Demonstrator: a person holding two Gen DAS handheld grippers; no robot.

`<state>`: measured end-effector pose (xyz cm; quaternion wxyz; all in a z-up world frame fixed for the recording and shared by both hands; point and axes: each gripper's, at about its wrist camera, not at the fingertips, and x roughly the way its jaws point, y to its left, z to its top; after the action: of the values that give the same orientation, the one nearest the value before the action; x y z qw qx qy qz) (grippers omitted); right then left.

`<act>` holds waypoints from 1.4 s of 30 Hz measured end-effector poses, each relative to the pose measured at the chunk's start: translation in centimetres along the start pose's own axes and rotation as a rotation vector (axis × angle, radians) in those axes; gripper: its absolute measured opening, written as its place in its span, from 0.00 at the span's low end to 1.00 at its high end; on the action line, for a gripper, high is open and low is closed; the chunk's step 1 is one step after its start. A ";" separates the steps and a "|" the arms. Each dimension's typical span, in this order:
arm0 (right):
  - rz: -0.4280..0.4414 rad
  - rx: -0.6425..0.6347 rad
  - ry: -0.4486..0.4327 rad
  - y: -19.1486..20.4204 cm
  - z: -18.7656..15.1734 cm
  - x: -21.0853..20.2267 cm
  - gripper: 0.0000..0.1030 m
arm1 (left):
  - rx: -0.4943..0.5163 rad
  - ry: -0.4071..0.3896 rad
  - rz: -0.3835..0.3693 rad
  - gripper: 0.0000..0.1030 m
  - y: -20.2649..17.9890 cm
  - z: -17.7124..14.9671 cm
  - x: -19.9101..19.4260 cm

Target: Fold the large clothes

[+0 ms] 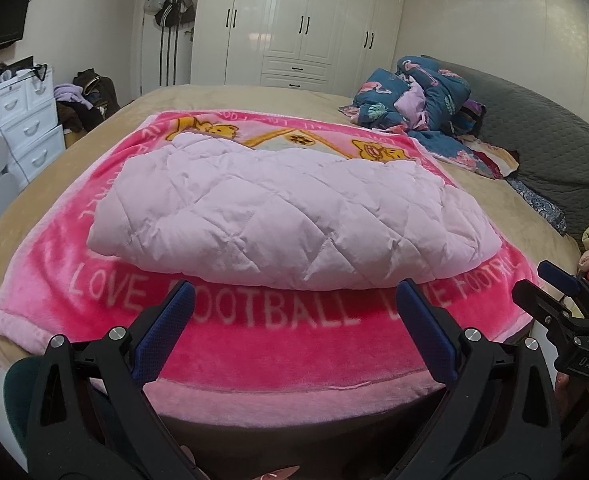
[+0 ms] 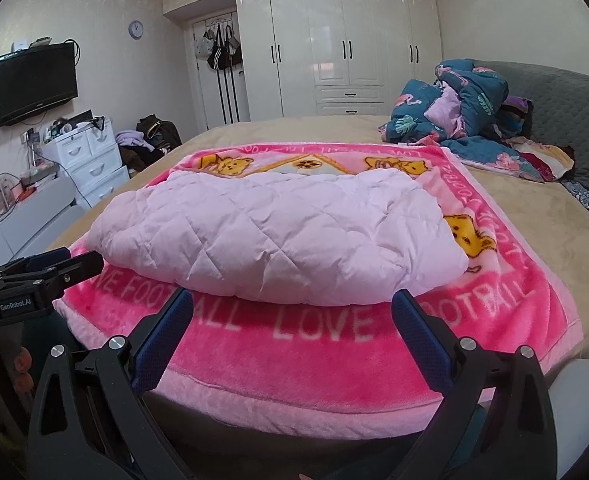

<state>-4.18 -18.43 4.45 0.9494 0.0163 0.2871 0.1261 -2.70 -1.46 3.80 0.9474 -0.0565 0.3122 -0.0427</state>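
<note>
Our left gripper (image 1: 294, 322) and right gripper (image 2: 292, 330), both spread and empty, sit low-centre of frame, the folded pink quilted coat (image 1: 286, 208) lying just ahead, long axis running left-right, equally near both.

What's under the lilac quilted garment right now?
The quilted garment lies on a pink blanket printed with LOVE FOOTBALL and yellow bears, spread over the tan bed cover. The blanket's middle is covered, so its print there, and anything tucked beneath, cannot be seen.
</note>
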 end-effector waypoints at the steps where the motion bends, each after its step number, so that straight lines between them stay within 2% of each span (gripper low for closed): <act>1: 0.001 0.002 0.000 0.0 0.0 0.0 0.96 | 0.000 0.001 0.001 0.91 0.0 0.0 0.0; 42: 0.006 0.001 0.003 0.0 0.0 0.0 0.96 | -0.002 0.008 0.025 0.91 0.6 -0.2 0.0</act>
<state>-4.19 -18.46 4.42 0.9486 0.0175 0.2886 0.1288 -2.82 -0.89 3.58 0.9466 -0.0534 0.3165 -0.0307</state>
